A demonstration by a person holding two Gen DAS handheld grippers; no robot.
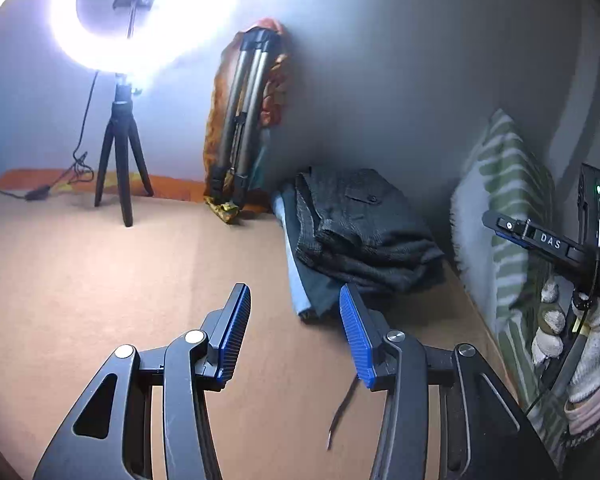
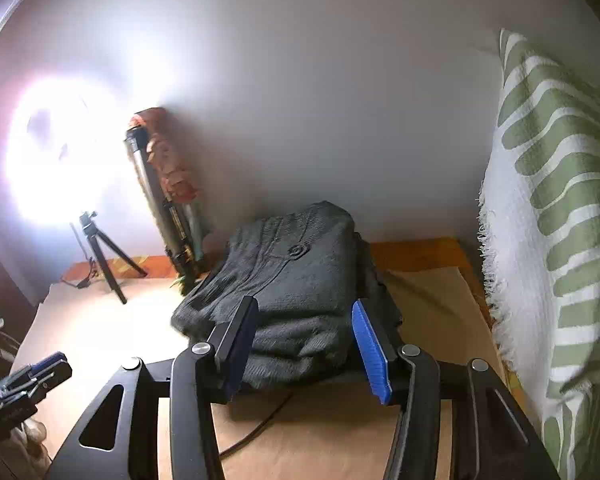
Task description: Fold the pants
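Dark grey folded pants lie on top of a small stack of folded clothes by the wall; in the right wrist view they lie right in front of me. My left gripper is open and empty, a little short of the stack. My right gripper is open, with its fingers on either side of the near edge of the grey pants, not closed on them. The right gripper also shows at the far right of the left wrist view, held in a gloved hand.
A brown paper-covered surface carries the clothes. A lit ring light on a small tripod stands at the back left. A folded tripod leans on the wall. A green-striped pillow stands at the right. A thin cable lies near me.
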